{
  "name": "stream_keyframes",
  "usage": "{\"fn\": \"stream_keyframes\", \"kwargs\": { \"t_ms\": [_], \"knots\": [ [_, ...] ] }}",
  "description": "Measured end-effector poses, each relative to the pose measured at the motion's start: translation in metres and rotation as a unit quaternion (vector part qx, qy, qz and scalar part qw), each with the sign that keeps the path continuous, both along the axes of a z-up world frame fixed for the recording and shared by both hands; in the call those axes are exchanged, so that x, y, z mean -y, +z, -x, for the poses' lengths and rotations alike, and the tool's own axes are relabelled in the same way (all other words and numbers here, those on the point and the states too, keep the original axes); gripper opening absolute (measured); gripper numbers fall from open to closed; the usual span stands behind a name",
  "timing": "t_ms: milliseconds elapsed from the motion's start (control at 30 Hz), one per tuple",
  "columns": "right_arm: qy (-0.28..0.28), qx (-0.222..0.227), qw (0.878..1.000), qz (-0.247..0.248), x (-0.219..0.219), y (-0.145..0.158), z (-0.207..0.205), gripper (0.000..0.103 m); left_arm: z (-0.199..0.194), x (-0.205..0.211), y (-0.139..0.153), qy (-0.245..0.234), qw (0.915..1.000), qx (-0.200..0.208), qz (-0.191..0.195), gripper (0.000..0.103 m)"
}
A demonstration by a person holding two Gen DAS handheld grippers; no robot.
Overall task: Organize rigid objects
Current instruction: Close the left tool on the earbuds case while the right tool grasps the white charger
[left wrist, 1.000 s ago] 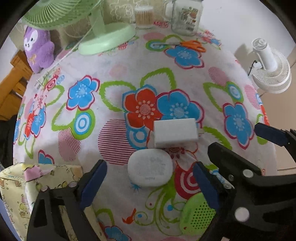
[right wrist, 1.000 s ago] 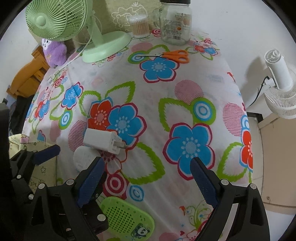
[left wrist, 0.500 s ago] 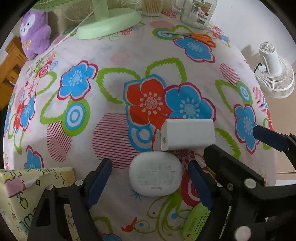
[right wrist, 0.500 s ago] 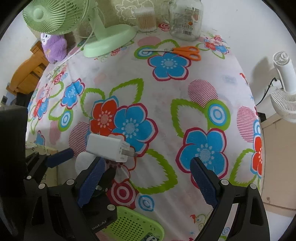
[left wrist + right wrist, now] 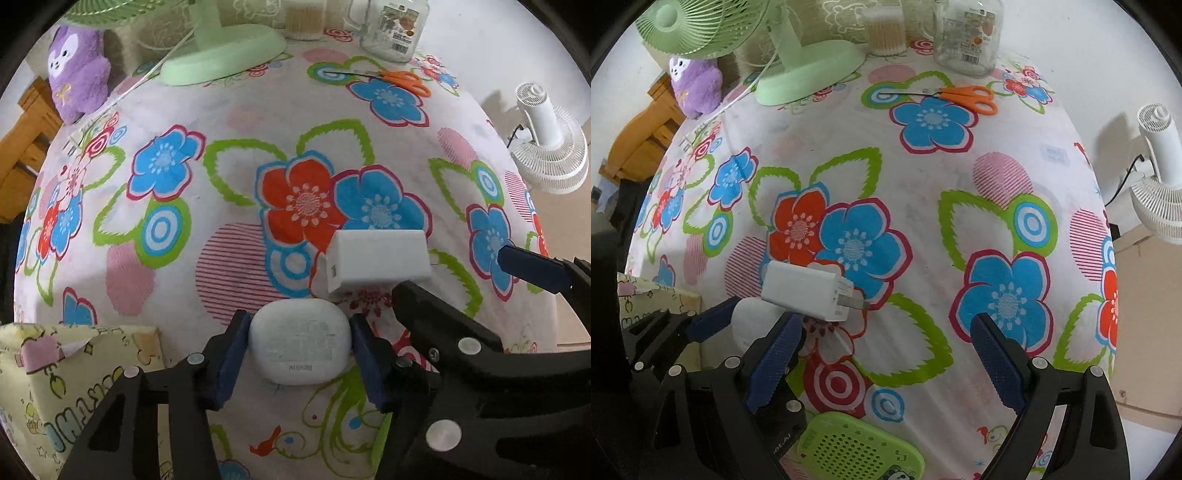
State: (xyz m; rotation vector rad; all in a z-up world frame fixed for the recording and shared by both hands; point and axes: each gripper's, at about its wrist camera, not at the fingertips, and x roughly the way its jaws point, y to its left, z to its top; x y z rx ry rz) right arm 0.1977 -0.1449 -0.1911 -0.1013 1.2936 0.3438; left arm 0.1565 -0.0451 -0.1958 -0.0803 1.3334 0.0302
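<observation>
The left tool (image 5: pixel 300 347) has its two blue-padded fingers pressed against the sides of a smooth white rounded plastic case (image 5: pixel 300 341), which lies flat on the counter (image 5: pixel 236 122) covered in a bright flower-print cloth; the case appears gripped but not lifted. Just beyond it, touching or nearly so, lies a white rectangular plastic charger block (image 5: pixel 378 258) with its metal prongs pointing to the right. The right tool (image 5: pixel 882 350) hangs with its fingers spread wide and nothing between them, close beside the charger. A green perforated plastic gadget with a panda print (image 5: pixel 857 448) sits at the near counter edge below the right tool. At the left edge stands a pale yellow cartoon-printed fabric box (image 5: pixel 74 369), likely the place for sorted items, though its inside cannot be seen. Judging from this, the organizing is at an early stage: the case is only just taken hold of, while the charger and the green gadget wait untouched.
</observation>
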Motion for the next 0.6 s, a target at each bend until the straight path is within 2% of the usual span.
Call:
{"fn": "stream_keyframes", "kwargs": {
  "t_ms": [367, 500, 600],
  "knots": [
    [0.03, 0.006, 1.0, 0.004, -0.027, -0.001, 0.002, 0.095, 0.019, -0.024, 0.013, 0.032, 0.9992, 0.01, 0.021, 0.057],
    [0.034, 0.009, 0.999, 0.004, -0.036, -0.005, -0.001, 0.093, 0.019, -0.032, 0.016, 0.042, 0.9986, 0.011, 0.029, 0.057],
    [0.038, 0.009, 0.999, 0.008, -0.042, -0.01, -0.004, 0.089, 0.019, -0.033, 0.017, 0.043, 0.9988, 0.01, 0.021, 0.057]
  ]
}}
